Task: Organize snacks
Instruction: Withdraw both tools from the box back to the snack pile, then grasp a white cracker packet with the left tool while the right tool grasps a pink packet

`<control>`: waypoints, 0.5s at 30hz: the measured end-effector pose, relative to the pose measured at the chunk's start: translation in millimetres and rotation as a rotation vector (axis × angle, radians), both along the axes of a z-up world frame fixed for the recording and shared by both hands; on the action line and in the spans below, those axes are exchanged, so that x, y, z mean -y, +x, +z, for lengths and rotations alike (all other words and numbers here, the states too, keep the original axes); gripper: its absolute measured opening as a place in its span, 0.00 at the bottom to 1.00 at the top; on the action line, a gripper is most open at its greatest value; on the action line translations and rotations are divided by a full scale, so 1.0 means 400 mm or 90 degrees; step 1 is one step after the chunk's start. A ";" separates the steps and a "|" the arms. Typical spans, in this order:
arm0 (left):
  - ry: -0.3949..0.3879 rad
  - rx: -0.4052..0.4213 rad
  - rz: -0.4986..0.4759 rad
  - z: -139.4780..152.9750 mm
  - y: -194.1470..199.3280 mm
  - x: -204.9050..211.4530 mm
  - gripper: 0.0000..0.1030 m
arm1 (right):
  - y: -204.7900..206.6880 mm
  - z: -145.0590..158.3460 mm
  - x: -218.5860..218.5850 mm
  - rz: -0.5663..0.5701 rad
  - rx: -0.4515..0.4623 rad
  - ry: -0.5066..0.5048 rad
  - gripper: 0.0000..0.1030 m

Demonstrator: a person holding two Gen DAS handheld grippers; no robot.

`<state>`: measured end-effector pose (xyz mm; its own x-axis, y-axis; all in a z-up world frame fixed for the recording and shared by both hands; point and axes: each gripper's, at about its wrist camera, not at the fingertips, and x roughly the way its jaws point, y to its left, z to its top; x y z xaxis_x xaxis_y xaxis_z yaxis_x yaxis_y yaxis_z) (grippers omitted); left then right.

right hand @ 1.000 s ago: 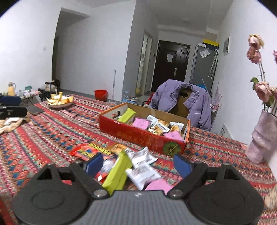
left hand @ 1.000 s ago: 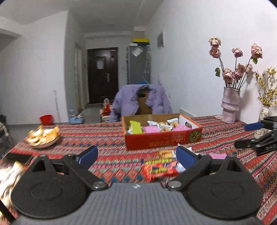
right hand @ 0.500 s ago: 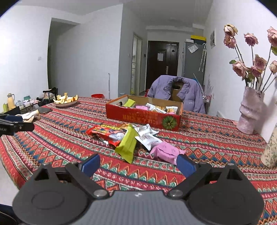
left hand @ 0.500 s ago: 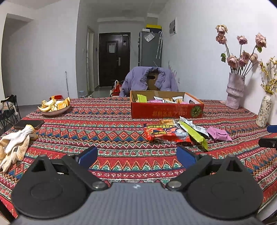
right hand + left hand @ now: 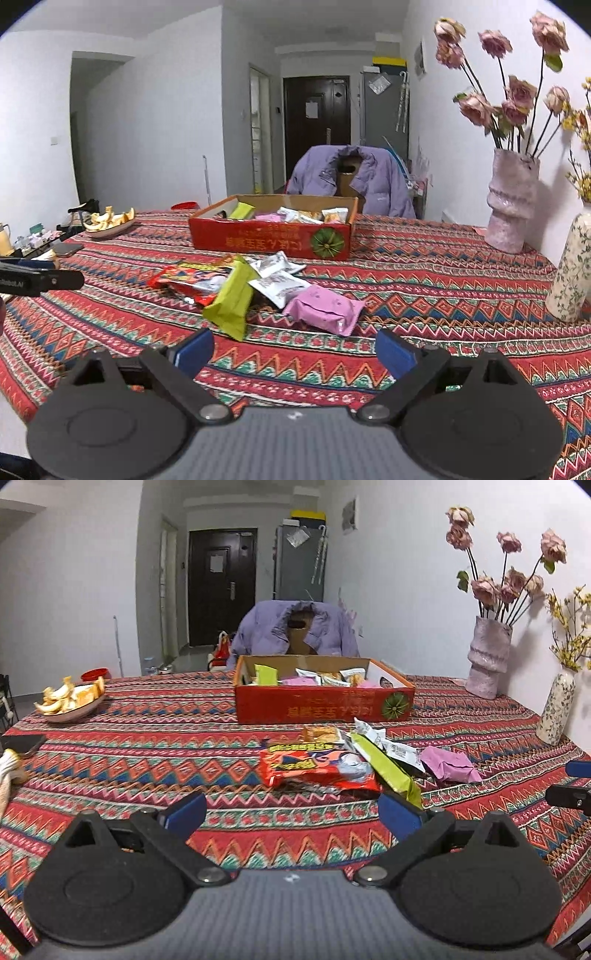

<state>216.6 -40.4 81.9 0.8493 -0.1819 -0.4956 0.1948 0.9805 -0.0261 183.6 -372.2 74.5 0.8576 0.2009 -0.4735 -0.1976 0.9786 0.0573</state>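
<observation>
Where snacks lie: patterned tablecloth

The red snack bag is partly covered by the green packet; box lettering unreadable.

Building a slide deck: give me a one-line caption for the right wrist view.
Open right gripper faces loose snack packets lying before a red box on a patterned tablecloth.
</observation>
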 end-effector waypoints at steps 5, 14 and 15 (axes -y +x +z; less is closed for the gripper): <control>-0.004 -0.022 -0.024 -0.008 0.089 0.055 0.98 | 0.071 -0.027 0.011 0.003 -0.025 -0.006 0.91; 0.025 -0.014 -0.128 -0.022 0.244 0.227 0.98 | 0.307 -0.115 0.020 0.057 -0.052 -0.115 0.87; 0.027 -0.013 -0.137 -0.026 0.256 0.243 0.98 | 0.335 -0.123 0.016 0.078 -0.035 -0.136 0.87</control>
